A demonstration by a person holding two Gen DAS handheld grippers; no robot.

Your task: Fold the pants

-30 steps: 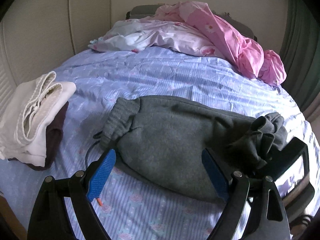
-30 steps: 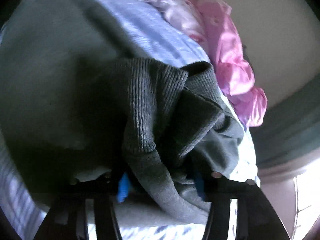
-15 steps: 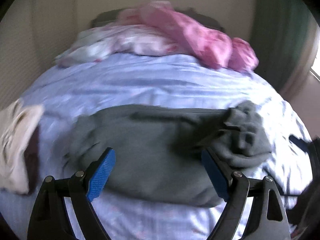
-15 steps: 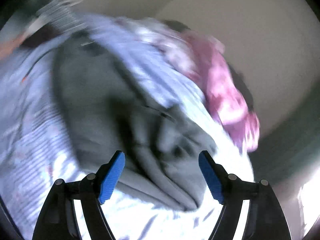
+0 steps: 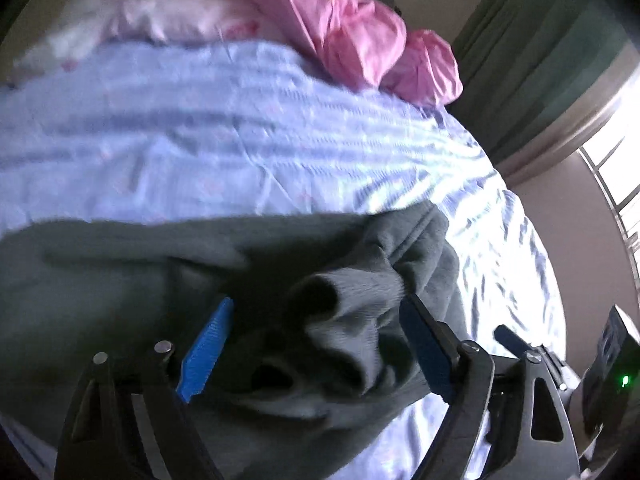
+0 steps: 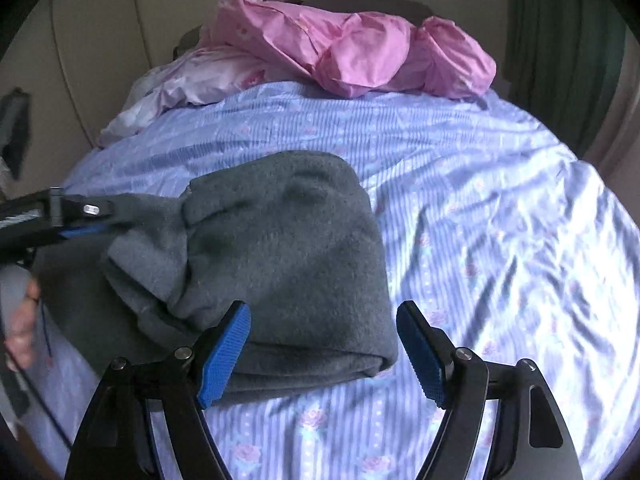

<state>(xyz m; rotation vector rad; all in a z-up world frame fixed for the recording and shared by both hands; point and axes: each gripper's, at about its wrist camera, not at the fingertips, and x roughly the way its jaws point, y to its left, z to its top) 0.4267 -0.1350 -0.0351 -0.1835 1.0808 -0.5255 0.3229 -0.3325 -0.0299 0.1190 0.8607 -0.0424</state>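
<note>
**Grey pants folded on the bed, both grippers spread wide**

The bed [image 6: 460, 184], covered in a blue striped sheet with small flowers, fills both views. A wide stretch of bare sheet lies to the right of the pants and beyond them, up to the pink bedding [image 6: 360, 48] heaped at the far end. A green curtain [image 5: 540, 60] hangs past the bed's right edge, beside a bright window.

The grey pants [image 6: 280, 264] lie on the near left part of the bed, folded into a thick bundle with a rounded fold at the right. The ribbed cuffs [image 5: 360, 320] bunch up loosely on top.

The left gripper [image 5: 316, 344] has its jaws spread wide around the cuffs, not pinching them. The right gripper [image 6: 324, 352] hangs wide open over the bundle's near right corner, holding nothing.
</note>
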